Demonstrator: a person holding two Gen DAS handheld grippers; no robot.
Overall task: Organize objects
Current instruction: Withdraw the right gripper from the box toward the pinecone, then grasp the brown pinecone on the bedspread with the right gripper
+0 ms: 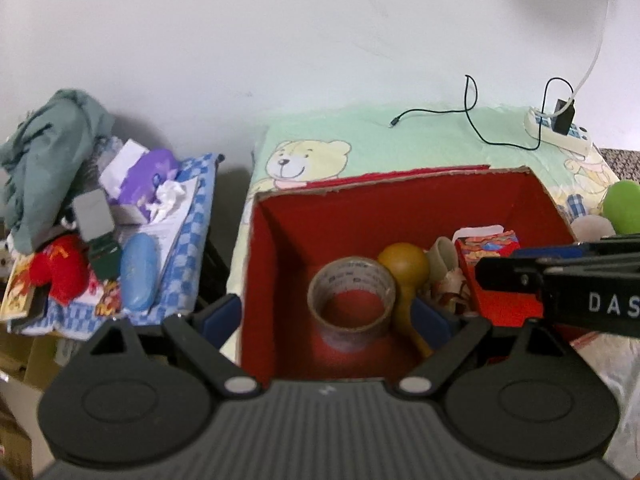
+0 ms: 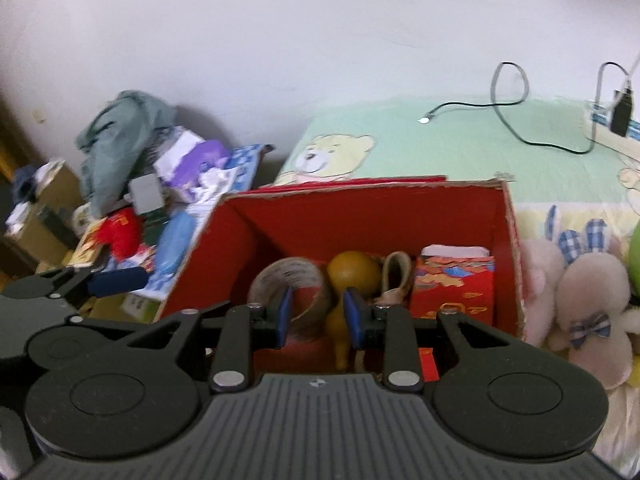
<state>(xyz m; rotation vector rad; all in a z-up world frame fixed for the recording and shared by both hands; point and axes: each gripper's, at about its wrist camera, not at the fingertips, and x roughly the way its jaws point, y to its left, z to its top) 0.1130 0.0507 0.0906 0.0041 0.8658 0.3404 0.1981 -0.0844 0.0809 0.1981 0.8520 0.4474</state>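
A red cardboard box (image 1: 280,240) (image 2: 224,240) stands open on the bed. Inside lie a roll of brown tape (image 1: 352,300) (image 2: 292,280), a yellow gourd (image 1: 404,268) (image 2: 352,276), a beige strap (image 2: 396,276) and a red patterned packet (image 1: 488,248) (image 2: 452,284). My left gripper (image 1: 326,320) is open wide above the box's near left side, with the tape between its fingers' line. My right gripper (image 2: 316,316) is open and empty above the box's near edge, over the gourd's neck. The right gripper's body shows at the right in the left wrist view (image 1: 560,280).
A cluttered pile sits left of the bed: a grey-green cloth (image 1: 48,152), a purple tissue pack (image 1: 148,176), a blue case (image 1: 138,272), a red plush (image 1: 60,268). Pink plush slippers (image 2: 580,288) and a green ball (image 1: 622,206) lie right of the box. A cable (image 1: 472,116) and power strip (image 1: 560,128) lie at the bed's far side.
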